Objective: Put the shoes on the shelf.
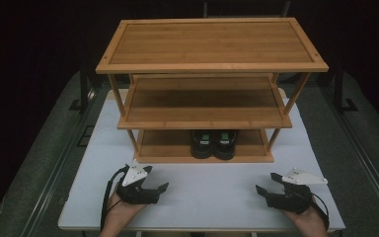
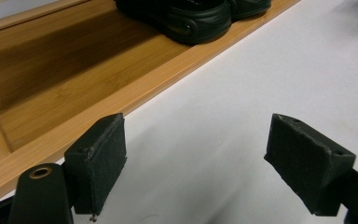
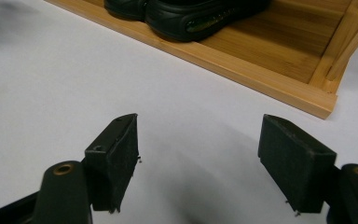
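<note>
I appear to work in a staged test room: white tabletop, bamboo shoe rack, dark surroundings, floor rails at frame edges.

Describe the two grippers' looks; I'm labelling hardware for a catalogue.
Both the left gripper and right gripper are black, each topped by a grey three-cornered plate. Blocky black pads face the jaws. A black cable trails from each.

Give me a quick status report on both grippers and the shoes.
Left gripper and right gripper open, empty, over white table. Black shoes paired on bamboo rack's bottom shelf. Nothing between.
</note>
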A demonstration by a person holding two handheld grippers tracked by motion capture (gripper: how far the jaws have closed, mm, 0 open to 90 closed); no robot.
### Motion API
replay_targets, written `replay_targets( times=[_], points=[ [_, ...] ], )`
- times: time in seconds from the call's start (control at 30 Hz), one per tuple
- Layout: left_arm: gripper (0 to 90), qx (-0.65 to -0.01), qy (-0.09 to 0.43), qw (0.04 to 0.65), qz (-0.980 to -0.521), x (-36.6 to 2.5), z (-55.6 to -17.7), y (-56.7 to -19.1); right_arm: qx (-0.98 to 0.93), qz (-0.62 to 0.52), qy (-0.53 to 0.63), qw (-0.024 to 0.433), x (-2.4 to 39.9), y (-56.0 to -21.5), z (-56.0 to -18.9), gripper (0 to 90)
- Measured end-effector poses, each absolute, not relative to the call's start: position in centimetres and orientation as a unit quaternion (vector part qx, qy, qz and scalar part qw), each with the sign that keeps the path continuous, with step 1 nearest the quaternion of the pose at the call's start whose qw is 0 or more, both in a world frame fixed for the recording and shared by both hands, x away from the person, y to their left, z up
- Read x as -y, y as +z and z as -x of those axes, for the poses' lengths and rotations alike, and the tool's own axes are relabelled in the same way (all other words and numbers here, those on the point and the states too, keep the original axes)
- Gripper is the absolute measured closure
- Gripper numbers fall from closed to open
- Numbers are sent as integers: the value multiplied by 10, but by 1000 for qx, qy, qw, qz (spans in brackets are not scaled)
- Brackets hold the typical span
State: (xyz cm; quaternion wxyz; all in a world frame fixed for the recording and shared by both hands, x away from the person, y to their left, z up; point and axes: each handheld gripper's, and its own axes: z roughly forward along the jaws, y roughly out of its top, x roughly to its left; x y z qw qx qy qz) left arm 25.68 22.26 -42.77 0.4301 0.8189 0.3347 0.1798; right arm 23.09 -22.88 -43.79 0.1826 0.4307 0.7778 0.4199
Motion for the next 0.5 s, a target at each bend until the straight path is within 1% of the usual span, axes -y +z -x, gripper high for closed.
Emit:
replay_targets(
  times=[0.27,0.5],
  points=[
    [191,-335,182,431,-818,-228,-254,-427,-777,-430,423,182,231,-437,-228,277],
    [184,-347,179,438,-810,-244,-244,-431,-770,-434,432,180,240,-439,-216,252]
  ],
)
